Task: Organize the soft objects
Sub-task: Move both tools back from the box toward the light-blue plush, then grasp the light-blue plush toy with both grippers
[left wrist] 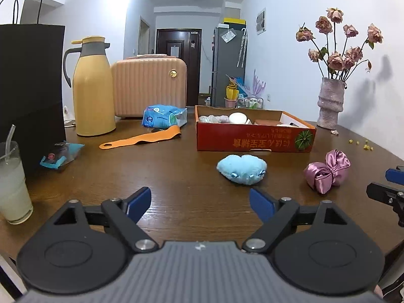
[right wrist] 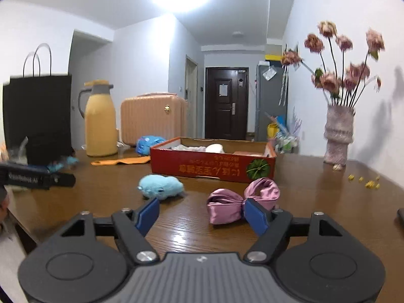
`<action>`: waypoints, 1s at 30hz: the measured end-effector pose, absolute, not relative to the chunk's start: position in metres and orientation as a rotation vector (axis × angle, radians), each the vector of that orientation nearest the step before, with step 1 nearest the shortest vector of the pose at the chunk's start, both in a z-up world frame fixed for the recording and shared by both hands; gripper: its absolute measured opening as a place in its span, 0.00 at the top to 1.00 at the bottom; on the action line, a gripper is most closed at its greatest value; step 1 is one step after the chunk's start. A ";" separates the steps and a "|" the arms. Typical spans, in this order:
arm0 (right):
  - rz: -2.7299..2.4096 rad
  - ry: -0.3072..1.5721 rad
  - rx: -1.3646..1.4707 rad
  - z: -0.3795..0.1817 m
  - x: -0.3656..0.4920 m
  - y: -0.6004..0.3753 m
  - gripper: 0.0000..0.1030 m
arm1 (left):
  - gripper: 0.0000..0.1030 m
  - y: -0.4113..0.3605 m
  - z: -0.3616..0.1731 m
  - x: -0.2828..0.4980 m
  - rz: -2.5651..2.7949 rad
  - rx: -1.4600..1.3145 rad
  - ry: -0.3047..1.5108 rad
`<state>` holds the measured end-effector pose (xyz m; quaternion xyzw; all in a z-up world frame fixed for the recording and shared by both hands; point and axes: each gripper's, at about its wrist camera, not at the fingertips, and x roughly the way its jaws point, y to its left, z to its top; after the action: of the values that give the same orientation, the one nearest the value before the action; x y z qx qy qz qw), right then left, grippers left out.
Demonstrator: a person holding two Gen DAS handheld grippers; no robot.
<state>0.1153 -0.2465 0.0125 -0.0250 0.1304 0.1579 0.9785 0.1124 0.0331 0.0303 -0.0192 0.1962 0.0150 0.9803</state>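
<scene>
- Black paper bag (left wrist: 30,80): cut off at the left edge in the left wrist view; its base is hidden behind the glass of pale drink (left wrist: 12,184), which is itself clipped by that edge.
- Red cardboard box (left wrist: 252,139): the near wall hides most of the contents; only pale tops show, too small to identify.
- Right gripper (left wrist: 388,189): only its tips enter at the right edge of the left wrist view.
- Pink satin bow (right wrist: 242,199): partly covered by the right gripper's blue pad (right wrist: 256,213) in the right wrist view.
- Dried flowers (right wrist: 346,58): blurred in the right wrist view.
- Yellow bits (left wrist: 363,145) on the table: too small to identify.
</scene>
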 end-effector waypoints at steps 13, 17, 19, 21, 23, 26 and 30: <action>0.336 0.364 0.101 0.008 0.183 -0.249 0.40 | 0.17 0.011 0.020 0.188 -0.066 -0.023 0.476; 0.444 0.399 0.183 0.010 0.218 -0.240 0.46 | 0.24 0.018 0.021 0.232 -0.071 -0.080 0.516; 0.464 0.423 0.202 0.010 0.237 -0.228 0.48 | 0.28 0.025 0.019 0.254 -0.055 -0.123 0.546; 0.474 0.443 0.216 0.011 0.258 -0.217 0.49 | 0.31 0.030 0.015 0.271 -0.049 -0.161 0.575; 0.482 0.469 0.207 0.011 0.282 -0.203 0.50 | 0.38 0.036 0.010 0.284 -0.072 -0.215 0.618; 0.478 0.531 0.166 0.005 0.321 -0.183 0.52 | 0.45 0.044 0.001 0.298 -0.142 -0.307 0.678; 0.513 0.628 0.212 -0.006 0.359 -0.169 0.54 | 0.47 0.052 -0.007 0.306 -0.185 -0.391 0.692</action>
<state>0.3590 -0.1692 -0.0060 0.1027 0.3048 0.2491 0.9135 0.3058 0.0520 -0.0066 -0.1900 0.3367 -0.0897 0.9179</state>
